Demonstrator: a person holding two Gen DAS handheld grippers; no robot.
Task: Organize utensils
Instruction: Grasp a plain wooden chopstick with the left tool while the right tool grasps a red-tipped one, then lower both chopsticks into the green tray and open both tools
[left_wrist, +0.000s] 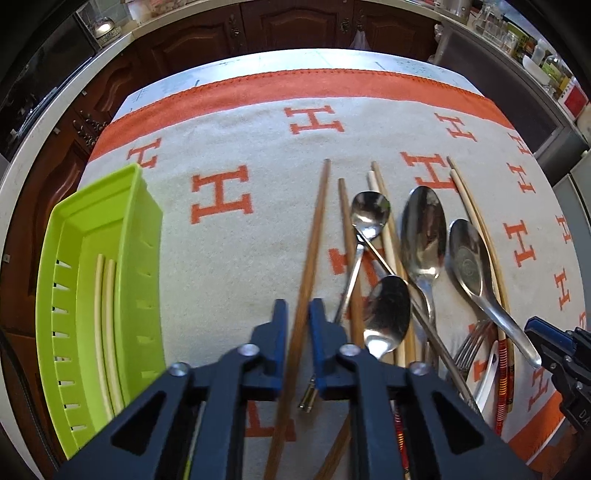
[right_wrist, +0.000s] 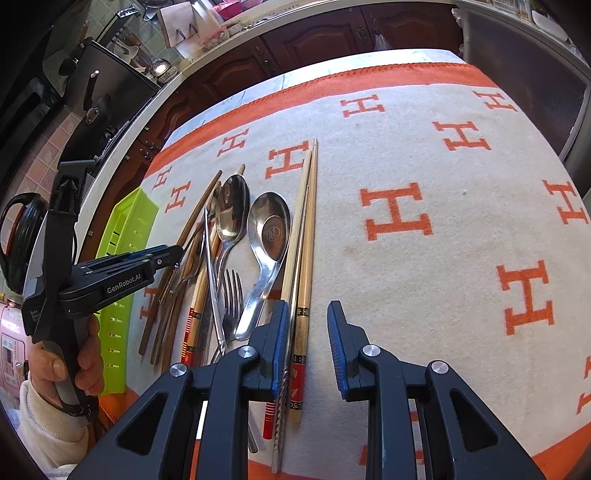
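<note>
My left gripper (left_wrist: 298, 321) is shut on a long brown chopstick (left_wrist: 317, 221), which runs up between its blue pads over the cloth. To its right lies a heap of metal spoons (left_wrist: 423, 229), a fork (left_wrist: 472, 339) and more chopsticks. A green slotted tray (left_wrist: 110, 206) at the left holds two pale chopsticks (left_wrist: 107, 314). My right gripper (right_wrist: 308, 325) hovers open over a pair of pale patterned chopsticks (right_wrist: 308, 221), with its pads clear of them. The left gripper (right_wrist: 173, 254) also shows in the right wrist view, tip down in the heap.
A cream cloth with orange H marks (right_wrist: 399, 210) covers the table, bare to the right of the heap. Dark wooden cabinets (left_wrist: 295, 26) stand beyond the far edge. A person's hand (right_wrist: 55, 365) in a white sleeve holds the left gripper's handle.
</note>
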